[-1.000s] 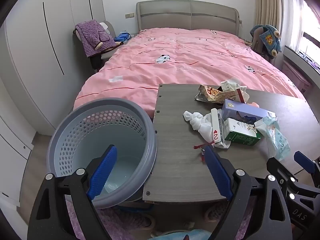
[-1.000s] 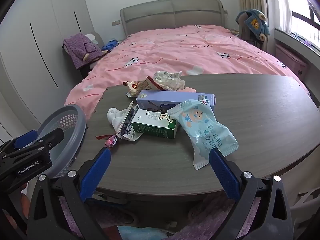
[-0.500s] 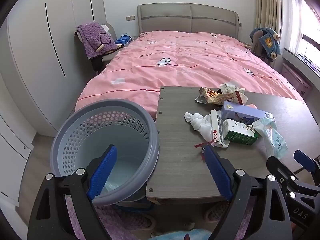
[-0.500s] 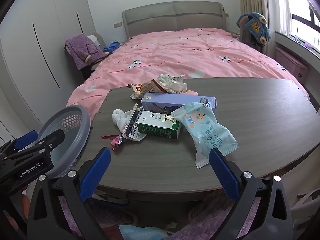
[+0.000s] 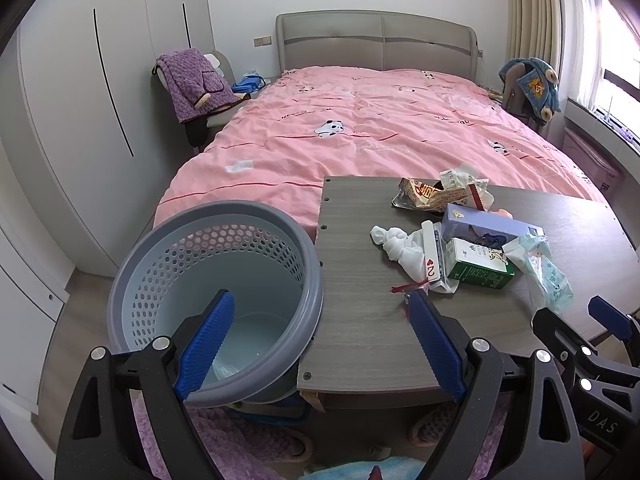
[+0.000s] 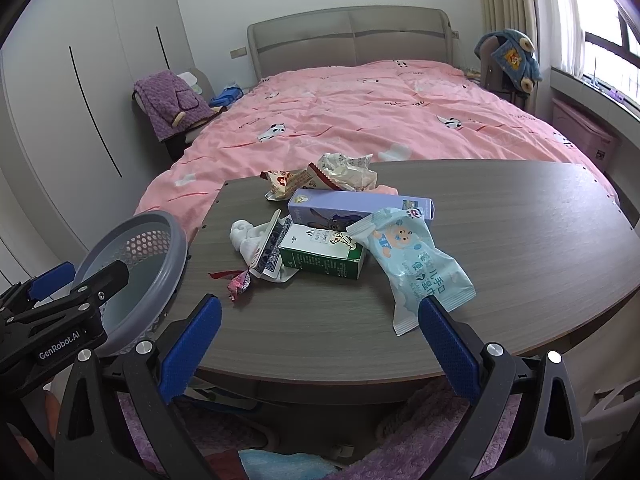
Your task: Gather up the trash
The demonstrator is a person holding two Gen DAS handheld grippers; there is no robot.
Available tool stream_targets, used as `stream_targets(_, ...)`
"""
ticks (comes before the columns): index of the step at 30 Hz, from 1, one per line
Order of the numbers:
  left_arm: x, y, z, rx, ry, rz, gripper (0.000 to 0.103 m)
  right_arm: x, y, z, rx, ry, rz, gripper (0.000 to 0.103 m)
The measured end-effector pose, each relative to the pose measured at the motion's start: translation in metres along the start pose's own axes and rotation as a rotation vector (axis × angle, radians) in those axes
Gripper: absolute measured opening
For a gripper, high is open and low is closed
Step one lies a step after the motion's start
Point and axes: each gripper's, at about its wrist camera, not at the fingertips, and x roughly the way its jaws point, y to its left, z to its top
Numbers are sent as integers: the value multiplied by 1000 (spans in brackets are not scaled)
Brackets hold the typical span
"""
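Trash sits heaped right of centre in my left wrist view: a white tissue wad (image 5: 400,249), a green carton (image 5: 478,266), a purple box (image 5: 486,227) and crumpled wrappers (image 5: 440,194), all on the grey table (image 5: 360,320). My left gripper (image 5: 318,342) hangs with jaws released, holding nothing. The grey basket (image 5: 224,280) stands at lower left, its rim touching the table's edge. I judge a careless sweep could push pieces off that edge and past the rim onto the floor.

In my right wrist view the pile lies at centre, a pale blue wipes packet (image 6: 416,268) nearest my right gripper (image 6: 320,340), whose jaws are also spread and empty. The packet looks slick and could slip from a shallow pinch. A small pink candy wrapper (image 6: 239,282) may be missed. Behind the wood-grain table runs a pink bed (image 6: 360,120), white wardrobes at left, a window at upper right.
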Motion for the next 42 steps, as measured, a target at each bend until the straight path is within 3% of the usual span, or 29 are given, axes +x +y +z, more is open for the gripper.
stream_targets(42, 7, 6, -6, 5, 16, 20, 85, 3, 0, -1, 8, 4, 1, 97)
